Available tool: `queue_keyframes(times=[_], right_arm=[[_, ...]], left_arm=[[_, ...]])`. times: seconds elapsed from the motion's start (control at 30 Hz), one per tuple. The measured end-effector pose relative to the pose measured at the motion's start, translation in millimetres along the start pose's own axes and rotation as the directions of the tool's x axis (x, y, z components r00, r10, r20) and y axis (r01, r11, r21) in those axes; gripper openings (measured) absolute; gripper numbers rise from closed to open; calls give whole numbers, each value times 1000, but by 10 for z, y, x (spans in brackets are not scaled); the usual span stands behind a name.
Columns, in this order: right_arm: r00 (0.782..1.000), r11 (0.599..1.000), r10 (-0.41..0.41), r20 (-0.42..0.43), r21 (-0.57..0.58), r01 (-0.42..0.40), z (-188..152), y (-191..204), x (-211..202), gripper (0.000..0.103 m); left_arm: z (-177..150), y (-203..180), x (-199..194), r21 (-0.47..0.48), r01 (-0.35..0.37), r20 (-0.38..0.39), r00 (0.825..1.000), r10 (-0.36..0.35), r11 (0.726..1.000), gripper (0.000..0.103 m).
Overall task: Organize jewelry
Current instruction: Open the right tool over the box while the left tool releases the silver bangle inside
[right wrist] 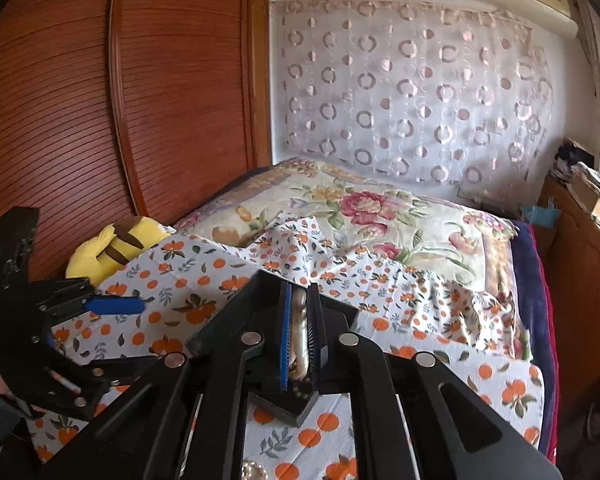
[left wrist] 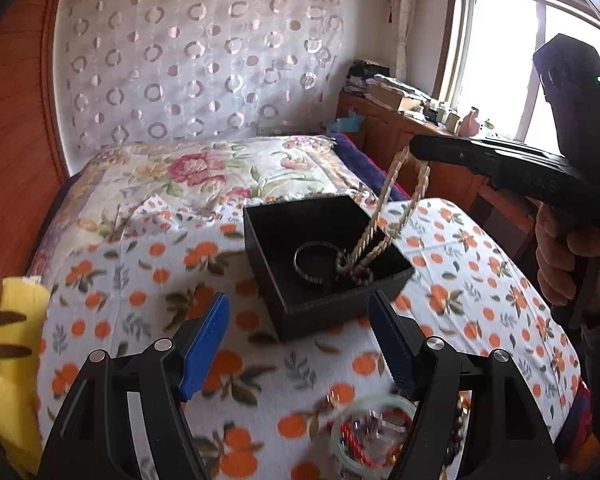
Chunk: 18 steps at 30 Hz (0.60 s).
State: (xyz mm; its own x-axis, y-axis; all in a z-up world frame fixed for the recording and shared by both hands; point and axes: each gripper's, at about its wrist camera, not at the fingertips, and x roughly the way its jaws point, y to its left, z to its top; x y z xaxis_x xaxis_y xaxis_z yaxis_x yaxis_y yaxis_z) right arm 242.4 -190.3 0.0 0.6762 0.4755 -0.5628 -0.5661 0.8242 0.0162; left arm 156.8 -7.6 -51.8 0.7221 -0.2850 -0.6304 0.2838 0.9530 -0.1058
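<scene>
Loose jewelry pile (left wrist: 374, 436) lies directly beneath the spread left gripper (left wrist: 300, 344), nearer it than the right. Right gripper (right wrist: 300, 332) pinches a pearl necklace (left wrist: 384, 216), hanging vertically below into the black box (left wrist: 324, 304).

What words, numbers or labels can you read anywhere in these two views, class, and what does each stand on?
"DAS": faint raised characters on the right tool's black body in the left wrist view; the reading is uncertain.
Paper boxes on the wooden cabinet: any print is too small to read.
Black box, bedsheet, curtain: no text visible.
</scene>
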Motion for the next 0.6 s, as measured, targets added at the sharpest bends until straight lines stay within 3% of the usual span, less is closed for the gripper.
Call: queue_keyframes(times=[0.33, 0.5, 0.53, 0.6], right_arm=[[1000, 999, -16, -24, 49, 17, -498, 83, -313, 10], [999, 997, -21, -44, 73, 24, -875, 251, -535, 11], [998, 997, -22, -50, 73, 26, -920, 281, -553, 13], [998, 996, -29, -60, 79, 33, -1072, 339, -620, 38]], left_arm=[[-401, -149, -187, 2, 13, -24, 1000, -13, 1000, 70], [-533, -238, -311, 8, 23, -17, 1000, -23, 1000, 79], [-562, -260, -329, 9, 25, -20, 999, -25, 1000, 79], [-613, -296, -348, 12, 28, -27, 999, -28, 1000, 83]])
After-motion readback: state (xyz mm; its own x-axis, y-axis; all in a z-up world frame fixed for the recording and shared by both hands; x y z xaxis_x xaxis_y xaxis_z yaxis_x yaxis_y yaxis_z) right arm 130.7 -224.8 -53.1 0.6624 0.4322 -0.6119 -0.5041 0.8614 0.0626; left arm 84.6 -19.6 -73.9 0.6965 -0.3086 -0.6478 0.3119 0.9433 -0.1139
